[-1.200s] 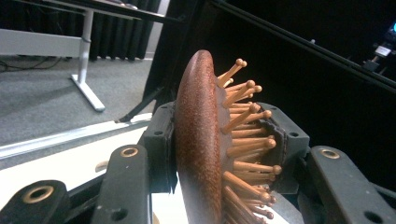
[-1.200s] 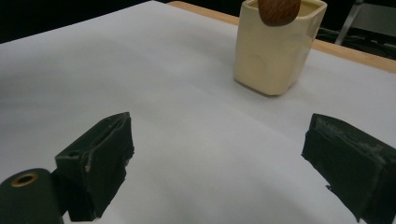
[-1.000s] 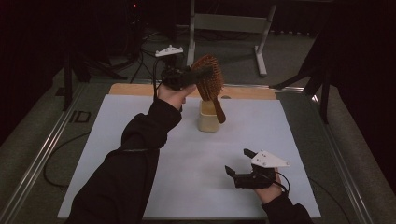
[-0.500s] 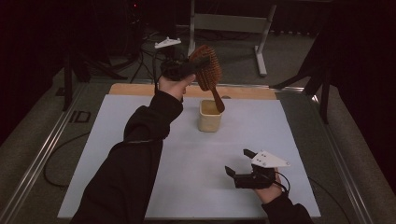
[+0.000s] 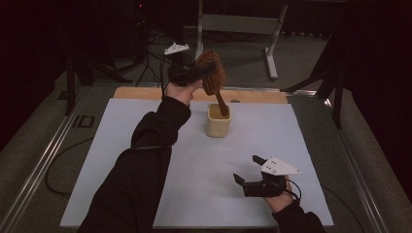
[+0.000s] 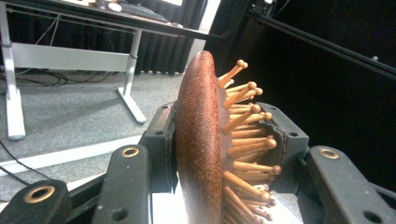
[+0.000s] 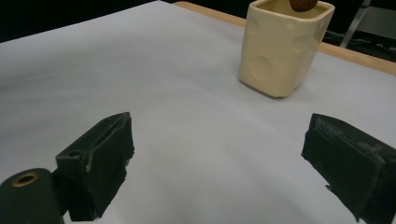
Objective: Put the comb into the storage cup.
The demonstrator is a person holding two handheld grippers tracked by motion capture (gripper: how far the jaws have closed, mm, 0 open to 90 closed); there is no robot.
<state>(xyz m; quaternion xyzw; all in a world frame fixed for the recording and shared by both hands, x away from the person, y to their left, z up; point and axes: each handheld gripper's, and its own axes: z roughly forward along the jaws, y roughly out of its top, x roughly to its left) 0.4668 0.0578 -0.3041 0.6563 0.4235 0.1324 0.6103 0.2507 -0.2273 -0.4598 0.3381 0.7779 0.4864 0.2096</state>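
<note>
Dark room, black curtains, grey carpet; a white table [image 5: 145, 145] with a wooden strip along its far edge carries one item, a cream cup [image 5: 218, 121], set toward the far side, near the middle.

Left gripper [image 5: 192, 74]: raised above and just left of the cup. Its jaws are clamped on the head of a wooden brush [image 5: 212, 72], one jaw flat against the smooth back, the other pushed in among the pegs. In the left gripper view the brush [image 6: 205, 154] stands edge-on between the jaws, pegs pointing right. Brush is held tilted, head up, handle slanting down to the cup; the handle tip sits at the cup's mouth, and the right gripper view shows its rounded end at the rim of the cup [image 7: 282, 46]. Whether it touches the inside cannot be told.

Right gripper [image 5: 245, 170]: low over the table, well apart from the cup on the near right side. Jaws spread wide, nothing between them, aimed toward the cup.
</note>
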